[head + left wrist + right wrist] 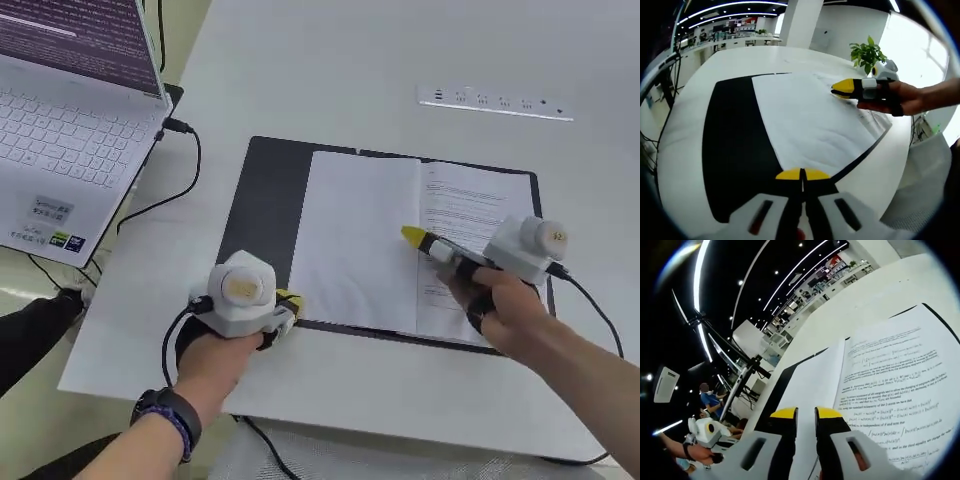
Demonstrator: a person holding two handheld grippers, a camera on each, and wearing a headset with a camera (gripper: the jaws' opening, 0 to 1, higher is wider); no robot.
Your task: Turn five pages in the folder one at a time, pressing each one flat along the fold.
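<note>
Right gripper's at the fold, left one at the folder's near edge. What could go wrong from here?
1. The right gripper meets the fold with narrow hard tips, jaws slightly apart. Dragging them could scuff or crease the printed page.
2. The left gripper, jaws shut, sits at the bottom edge of the blank page, so that page's upper part may lift.

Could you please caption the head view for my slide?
Open folder: right gripper at the fold, left gripper at the near edge.

Bright, even light; soft shadows. Window (915,47) glares upper right, left gripper view. Fisheye edges curve; page (895,390) sharp.
</note>
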